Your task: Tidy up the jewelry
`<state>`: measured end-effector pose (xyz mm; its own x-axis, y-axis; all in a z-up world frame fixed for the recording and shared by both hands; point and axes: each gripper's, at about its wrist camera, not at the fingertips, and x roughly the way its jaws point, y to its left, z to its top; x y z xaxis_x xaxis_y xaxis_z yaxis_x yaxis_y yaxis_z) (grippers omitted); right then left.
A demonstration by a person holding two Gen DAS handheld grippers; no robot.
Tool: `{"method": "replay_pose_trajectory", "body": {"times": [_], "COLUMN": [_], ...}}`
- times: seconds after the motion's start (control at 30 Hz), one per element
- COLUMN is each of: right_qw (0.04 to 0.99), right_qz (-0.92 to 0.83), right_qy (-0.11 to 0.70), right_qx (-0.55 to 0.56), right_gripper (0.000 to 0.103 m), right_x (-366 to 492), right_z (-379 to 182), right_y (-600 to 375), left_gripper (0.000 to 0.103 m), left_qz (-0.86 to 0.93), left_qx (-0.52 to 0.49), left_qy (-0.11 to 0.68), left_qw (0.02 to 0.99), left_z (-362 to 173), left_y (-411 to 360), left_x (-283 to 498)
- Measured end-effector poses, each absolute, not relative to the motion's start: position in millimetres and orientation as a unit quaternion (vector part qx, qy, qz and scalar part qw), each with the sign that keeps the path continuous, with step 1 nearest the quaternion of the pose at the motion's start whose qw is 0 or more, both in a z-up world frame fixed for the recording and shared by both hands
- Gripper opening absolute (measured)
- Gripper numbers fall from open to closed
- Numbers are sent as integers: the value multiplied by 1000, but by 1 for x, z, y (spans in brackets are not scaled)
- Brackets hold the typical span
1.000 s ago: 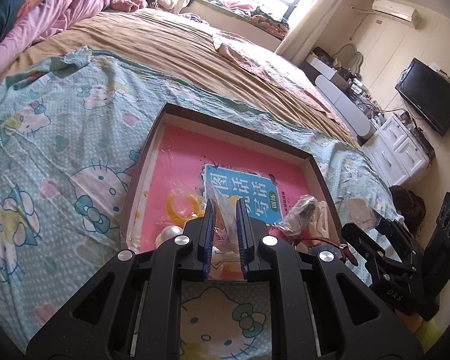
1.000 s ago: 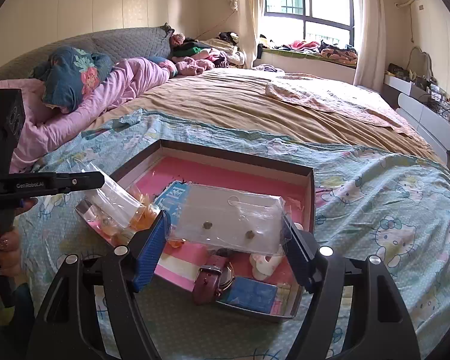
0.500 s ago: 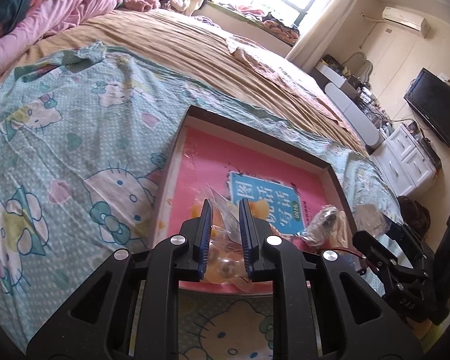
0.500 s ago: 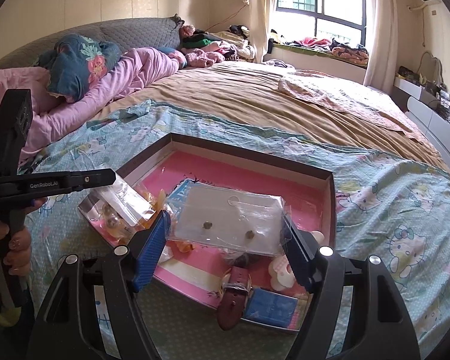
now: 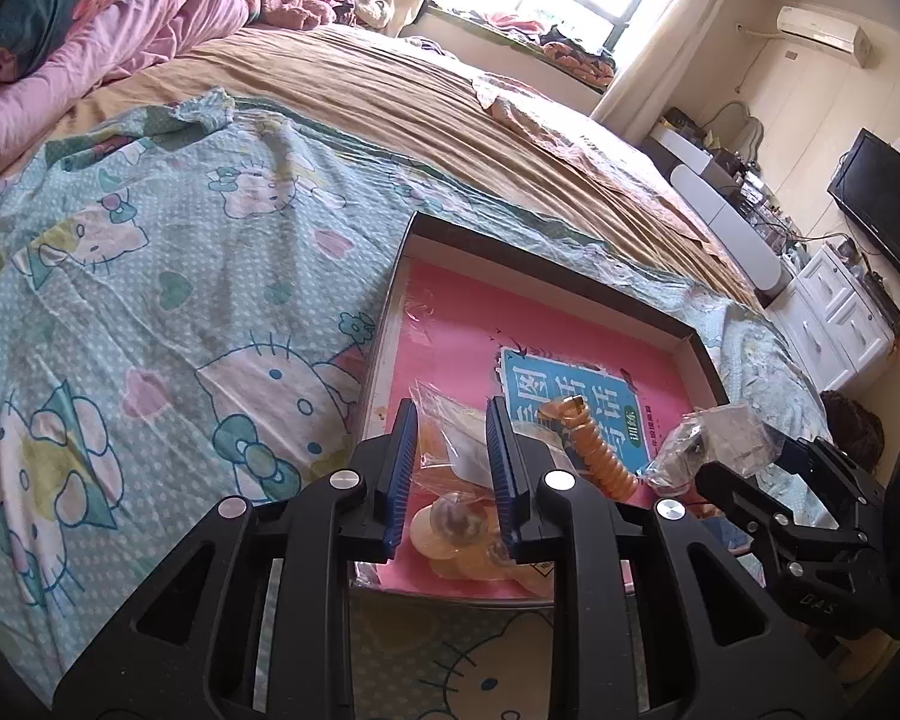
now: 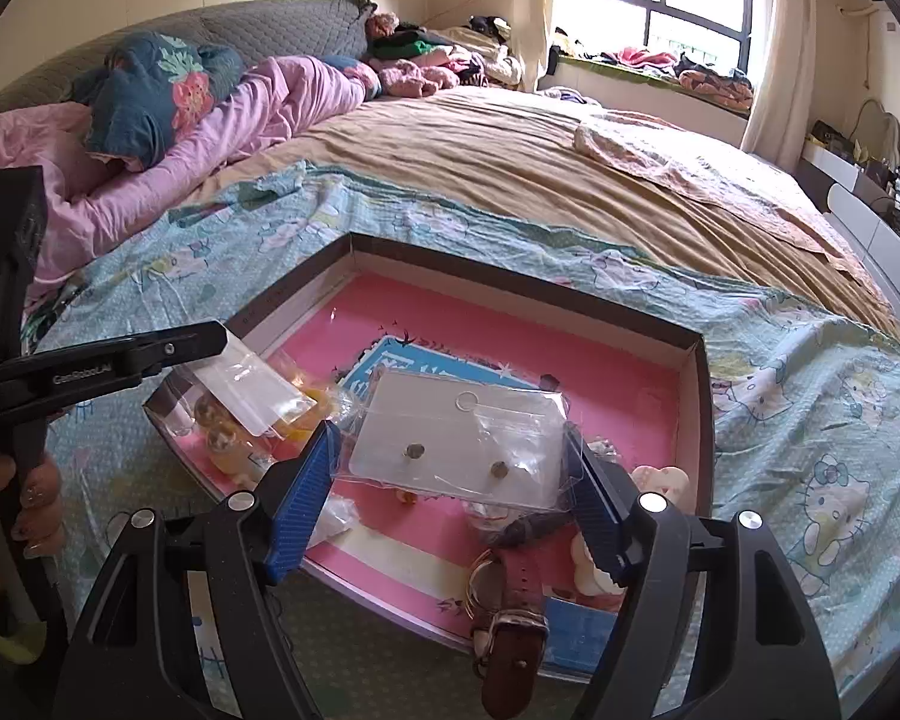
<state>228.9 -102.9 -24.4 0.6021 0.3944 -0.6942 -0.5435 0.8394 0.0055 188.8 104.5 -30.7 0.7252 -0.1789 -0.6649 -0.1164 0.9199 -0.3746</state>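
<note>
A shallow brown-rimmed tray [image 5: 546, 264] with a pink floor lies on the bed. My left gripper [image 5: 451, 468] hangs over its near left corner; its jaws are opening, and a clear bag of orange and pearl beads [image 5: 450, 519] sits loose between them, resting in the tray. The right wrist view shows that bag [image 6: 252, 402] under the left gripper [image 6: 210, 339]. My right gripper [image 6: 450, 429] is shut on a clear bag holding an earring card [image 6: 450, 444] with two studs, held above the tray [image 6: 510, 264].
The tray also holds a blue booklet [image 5: 570, 402], an orange spiral band [image 5: 594, 450], a brown-strapped watch [image 6: 510, 630] and white pieces [image 6: 666, 480]. A cartoon-cat sheet [image 5: 180, 312] surrounds it. A pink quilt [image 6: 270, 114] lies far left. A hand [image 6: 6, 498] holds the left tool.
The left jaws have widened and the bead bag has sunk into the tray's near corner. The right gripper, still holding the earring card, has moved closer over the tray.
</note>
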Motion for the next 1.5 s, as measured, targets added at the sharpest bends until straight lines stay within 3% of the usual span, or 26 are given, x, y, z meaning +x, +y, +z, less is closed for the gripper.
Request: {"method": "replay_pose_trajectory", "body": {"times": [0.27,0.47,0.57,0.63,0.73,1.0,1.13,1.5], "right_qw": [882,887,894,901,908,917,919,912], "right_qz": [260,256,254,256,261,270,272,262], "right_qy": [379,372,358,342,324,292,285,314], "right_qx": [-109,-98,-90,-77,-61,-38,-32,-11], "right_gripper": [73,88,93,97,98,98,98,98], "right_x": [230,224,214,202,185,132,113,85], "right_z": [-33,-28,-18,-9,2,24,29,11], "right_y": [-100,-108,-118,-130,-145,-183,-192,-203], "left_gripper": [16,18,27,44,60,77,91,93], "left_qz": [-18,-24,-31,-35,-42,-56,-53,-58], "left_qx": [-197,-193,-194,-191,-184,-155,-137,-137], "left_qy": [371,375,373,369,362,341,340,365], "left_qw": [907,906,907,909,913,926,929,919], "left_z": [-31,-28,-24,-20,-12,13,21,18], "left_y": [104,101,98,96,90,71,64,54], "left_x": [188,187,184,181,175,143,121,72]}}
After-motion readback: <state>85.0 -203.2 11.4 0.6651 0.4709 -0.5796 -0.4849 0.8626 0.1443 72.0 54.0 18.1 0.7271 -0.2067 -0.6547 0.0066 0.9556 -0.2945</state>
